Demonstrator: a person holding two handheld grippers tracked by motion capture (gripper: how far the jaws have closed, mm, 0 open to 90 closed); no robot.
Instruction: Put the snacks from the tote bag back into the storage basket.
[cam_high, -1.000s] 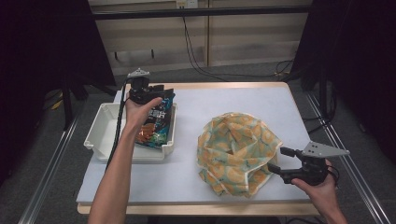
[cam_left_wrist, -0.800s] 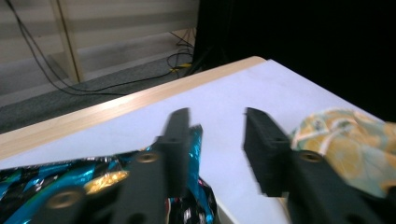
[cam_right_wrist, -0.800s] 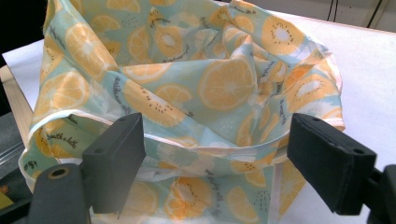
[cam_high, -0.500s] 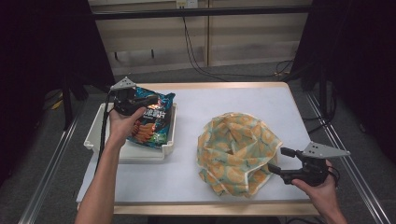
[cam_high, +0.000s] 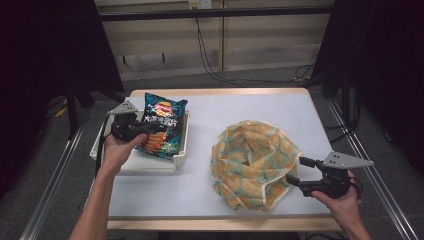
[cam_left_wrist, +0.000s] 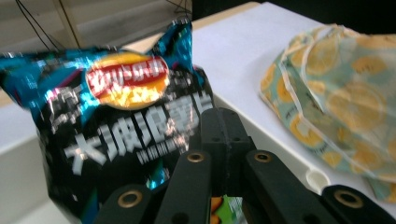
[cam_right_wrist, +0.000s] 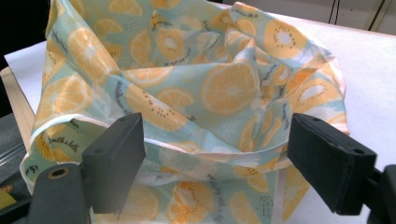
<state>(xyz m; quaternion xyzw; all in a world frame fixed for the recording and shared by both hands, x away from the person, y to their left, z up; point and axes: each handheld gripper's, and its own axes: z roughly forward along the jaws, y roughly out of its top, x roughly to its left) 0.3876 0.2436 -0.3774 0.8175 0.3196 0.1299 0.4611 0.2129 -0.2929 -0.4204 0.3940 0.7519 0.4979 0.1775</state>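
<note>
Left gripper (cam_high: 150, 127) clamped on chip bag (cam_high: 161, 125), held over tray (cam_high: 150, 162). Right gripper (cam_high: 294, 172) jaws apart astride cloth bag (cam_high: 252, 162) rim, on table (cam_high: 250, 107).

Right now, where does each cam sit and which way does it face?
High view: above the person's table edge, facing forward and down; both forearms, left gripper, right gripper.
Left gripper view: rides that gripper, facing the chip bag in its shut jaws.
Right gripper view: faces the fruit-print bag between open jaws.
Shared: the fruit-print bag appears in all three.
</note>
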